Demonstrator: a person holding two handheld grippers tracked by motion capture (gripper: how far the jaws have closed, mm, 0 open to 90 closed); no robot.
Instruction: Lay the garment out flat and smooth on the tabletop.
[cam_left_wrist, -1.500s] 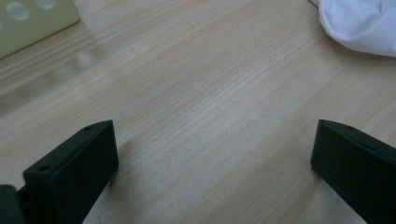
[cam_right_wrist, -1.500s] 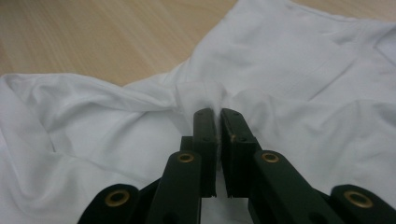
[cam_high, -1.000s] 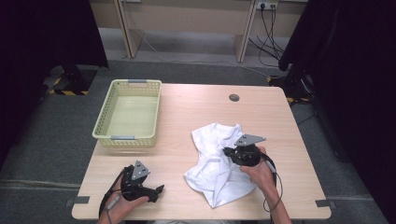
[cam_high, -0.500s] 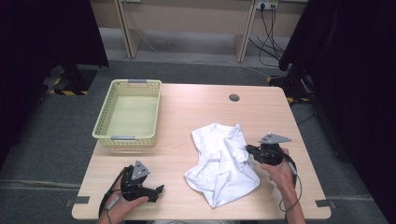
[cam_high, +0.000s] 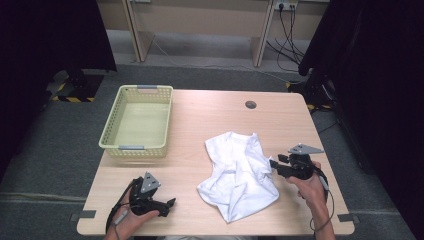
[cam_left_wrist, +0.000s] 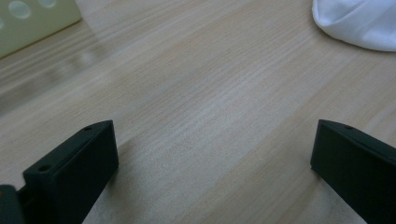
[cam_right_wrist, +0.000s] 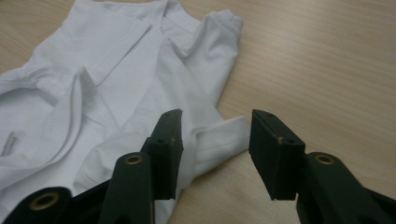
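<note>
- One white shirt (cam_high: 239, 172) lies crumpled on the tabletop (cam_high: 200, 120), toward the person's right and near the front edge, with folds and a sleeve cuff sticking out at its right side.
- It looks soft, thin and light; it should drape and slide when pulled, so a pinch on a hem, cuff or doubled fold seems the surest hold, since a single layer may slip free.
- Just right of the shirt, the right gripper (cam_right_wrist: 215, 140) points at that cuff; its jaws have just been opening and stand apart, the cuff's edge lying between and below them, with no pad pressing on the cloth.
- Farther off, at the front left, the left gripper (cam_high: 167, 204) rests low on the bare wood, jaws wide apart with nothing between them.
- At the back left stands a pale yellow basket (cam_high: 112, 135), well apart from the shirt, with nothing inside.
</note>
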